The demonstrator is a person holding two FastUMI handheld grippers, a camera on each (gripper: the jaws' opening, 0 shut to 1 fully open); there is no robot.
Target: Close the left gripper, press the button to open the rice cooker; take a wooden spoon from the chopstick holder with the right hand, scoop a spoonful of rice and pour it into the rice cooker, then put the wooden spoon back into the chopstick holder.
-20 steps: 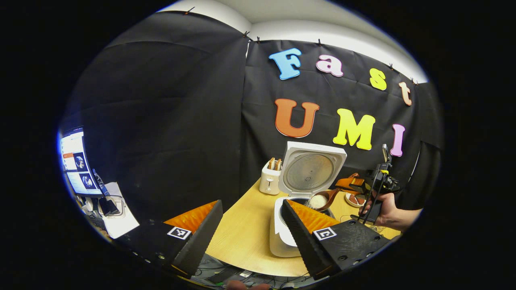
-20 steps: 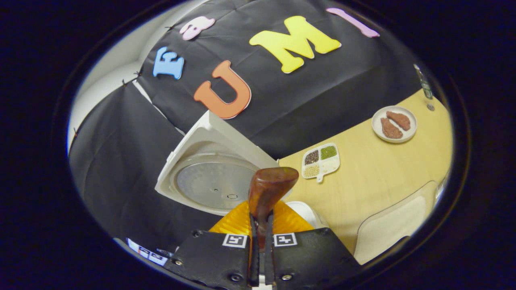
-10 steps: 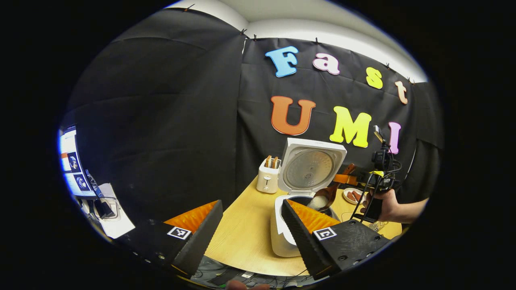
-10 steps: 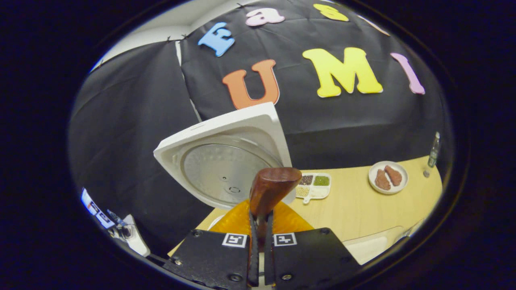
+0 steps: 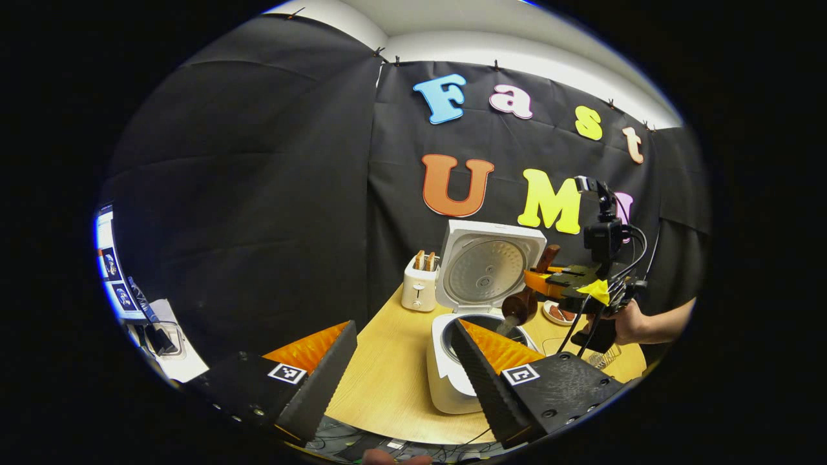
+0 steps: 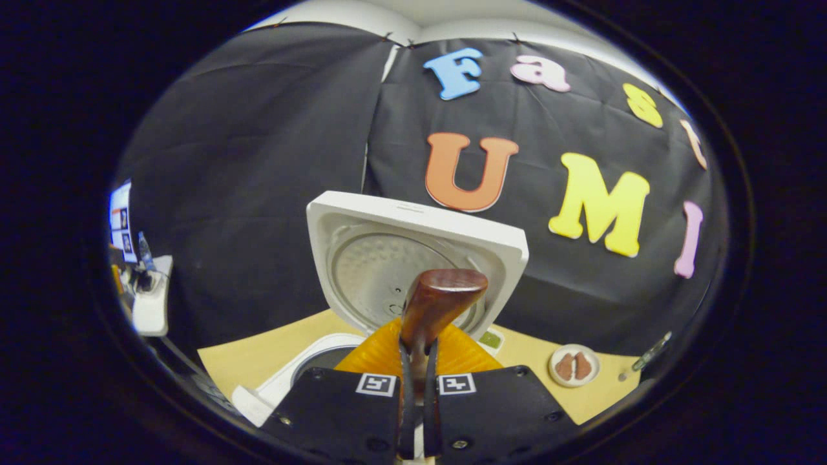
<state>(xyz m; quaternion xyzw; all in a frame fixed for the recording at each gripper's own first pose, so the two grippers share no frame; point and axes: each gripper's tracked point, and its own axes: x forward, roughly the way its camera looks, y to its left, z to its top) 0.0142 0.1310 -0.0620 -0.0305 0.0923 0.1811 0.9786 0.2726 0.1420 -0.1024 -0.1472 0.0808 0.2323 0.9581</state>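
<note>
Left gripper view showed the left gripper point(image 5: 404, 361) with fingers wide apart, holding nothing, above the near edge of the light wooden table point(image 5: 387, 381). Beyond it stood the white rice cooker point(image 5: 452, 381), lid upright, beside a white toaster point(image 5: 418, 290). A hand point(image 5: 627, 321) held the right gripper point(image 5: 543, 282), tipping the dark wooden spoon point(image 5: 520, 303) over the pot. Right gripper view showed its fingers clamped on the spoon's handle point(image 6: 433, 310), and a small white plate point(image 6: 574, 365) farther back on the table.

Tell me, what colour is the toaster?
White toaster, best in the left gripper view.
</note>
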